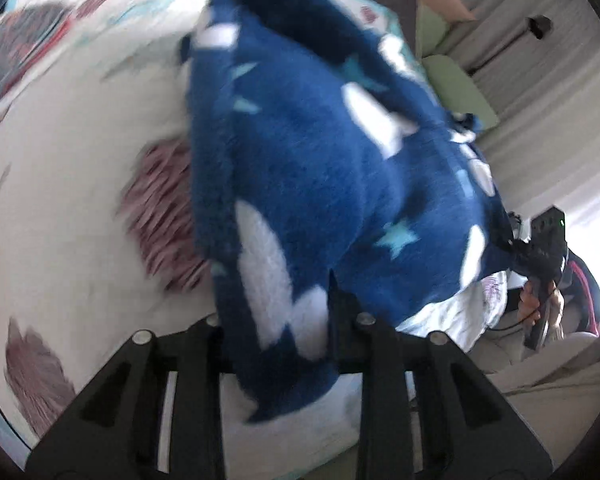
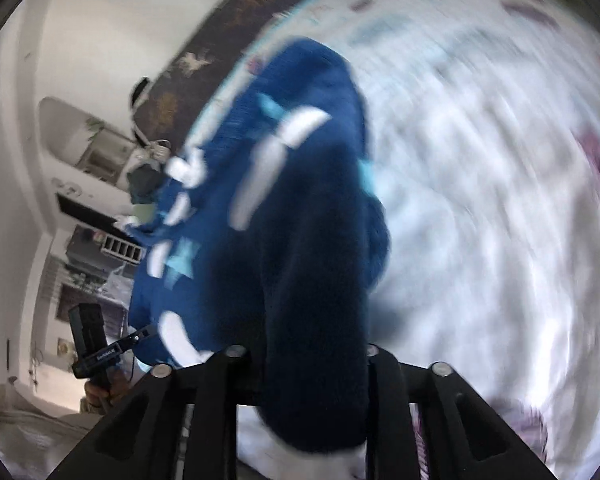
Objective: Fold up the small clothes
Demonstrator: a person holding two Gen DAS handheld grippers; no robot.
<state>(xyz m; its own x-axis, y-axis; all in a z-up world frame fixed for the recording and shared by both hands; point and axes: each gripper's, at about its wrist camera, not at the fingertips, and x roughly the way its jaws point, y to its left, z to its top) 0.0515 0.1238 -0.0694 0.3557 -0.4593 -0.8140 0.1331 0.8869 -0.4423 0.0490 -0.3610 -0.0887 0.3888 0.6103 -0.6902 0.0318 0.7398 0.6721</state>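
A dark blue fleece garment (image 1: 320,168) with white shapes and pale blue stars hangs lifted above the bed. In the left wrist view my left gripper (image 1: 278,320) is shut on its lower edge, with fabric bunched between the black fingers. The right gripper (image 1: 514,246) pinches the garment's far right corner, a hand (image 1: 536,300) on its handle. In the right wrist view my right gripper (image 2: 304,352) is shut on a thick fold of the same blue fleece garment (image 2: 300,200). The left gripper (image 2: 148,334) grips the fabric at lower left. Both views are blurred.
A white bedspread (image 1: 68,184) with purple feather prints lies beneath the garment. Green pillows (image 1: 456,92) and pale curtains (image 1: 540,140) stand to the right. A dark patterned surface (image 2: 220,48) borders the bed, with shelves (image 2: 96,152) by the wall.
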